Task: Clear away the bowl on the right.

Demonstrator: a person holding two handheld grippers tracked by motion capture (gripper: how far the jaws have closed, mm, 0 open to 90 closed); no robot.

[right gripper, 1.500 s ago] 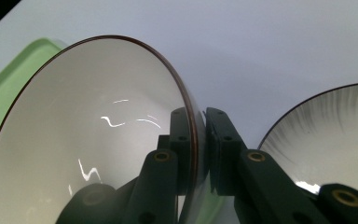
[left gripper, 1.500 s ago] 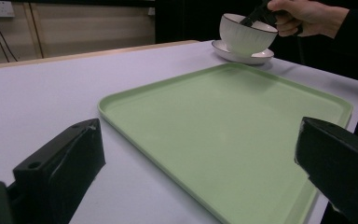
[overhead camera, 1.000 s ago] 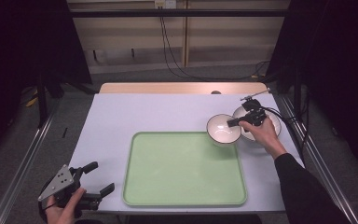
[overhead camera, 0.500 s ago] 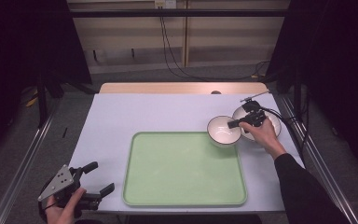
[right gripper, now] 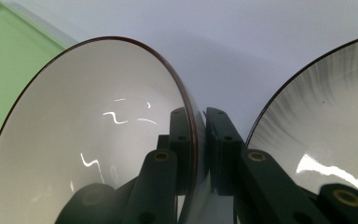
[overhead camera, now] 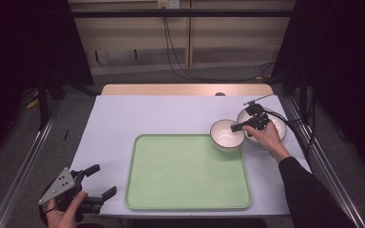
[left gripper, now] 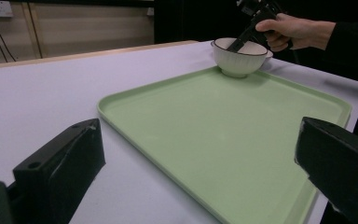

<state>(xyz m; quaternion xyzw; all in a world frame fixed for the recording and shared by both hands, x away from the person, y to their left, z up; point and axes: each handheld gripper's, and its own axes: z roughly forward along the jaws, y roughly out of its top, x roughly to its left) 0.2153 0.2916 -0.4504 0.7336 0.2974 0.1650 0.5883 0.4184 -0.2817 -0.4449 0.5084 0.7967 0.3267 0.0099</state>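
A white bowl with a dark rim sits at the far right corner of the green tray. My right gripper is shut on its rim. In the right gripper view one jaw is inside the bowl and one outside, with the right gripper pinching the wall. I cannot tell whether the bowl rests on the tray or hangs just above it. My left gripper is open off the table's near left corner. In its own view the left gripper has its jaws wide apart, facing the tray and the bowl.
A second, wider white bowl stands on the white table just right of the held one, close beside the outer jaw in the right gripper view, bowl. Cables run from the right gripper to the table's right edge.
The right gripper and the bowl have shifted very slightly toward the tray. The left gripper has stayed where it was.
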